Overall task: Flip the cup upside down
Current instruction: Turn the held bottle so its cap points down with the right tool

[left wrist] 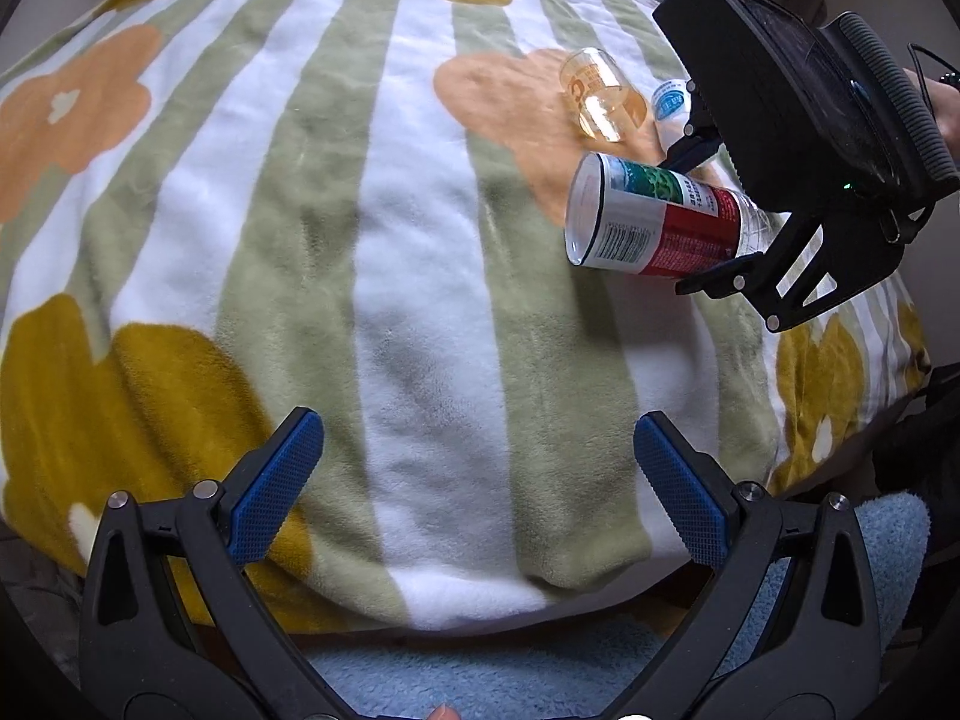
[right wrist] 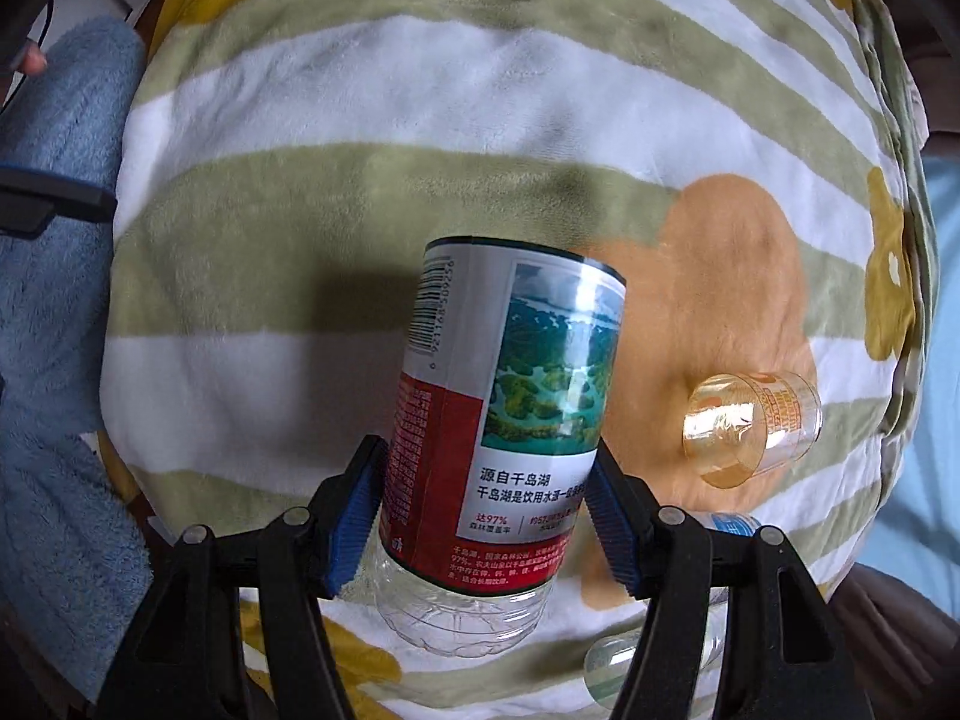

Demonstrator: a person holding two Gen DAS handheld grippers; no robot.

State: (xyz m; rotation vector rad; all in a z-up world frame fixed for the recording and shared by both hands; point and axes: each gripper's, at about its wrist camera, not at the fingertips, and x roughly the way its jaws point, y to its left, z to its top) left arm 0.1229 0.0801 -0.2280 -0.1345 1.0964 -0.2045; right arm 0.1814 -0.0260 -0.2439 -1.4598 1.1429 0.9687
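My right gripper [right wrist: 483,498] is shut on a clear plastic cup cut from a water bottle [right wrist: 504,420], with a red, white and lake-picture label. It holds the cup off the blanket, tipped on its side, open rim pointing away from the gripper. The same cup [left wrist: 654,219] and the right gripper [left wrist: 702,216] show at the right of the left wrist view. My left gripper [left wrist: 480,480] is open and empty, low over the blanket's near edge.
A striped, flowered fleece blanket [left wrist: 372,240] covers the surface. A small amber transparent cup [right wrist: 750,426] lies on its side to the right of the held cup, also in the left wrist view [left wrist: 600,96]. A small blue-labelled bottle [left wrist: 672,105] lies behind it. A blue towel [right wrist: 54,360] lies alongside.
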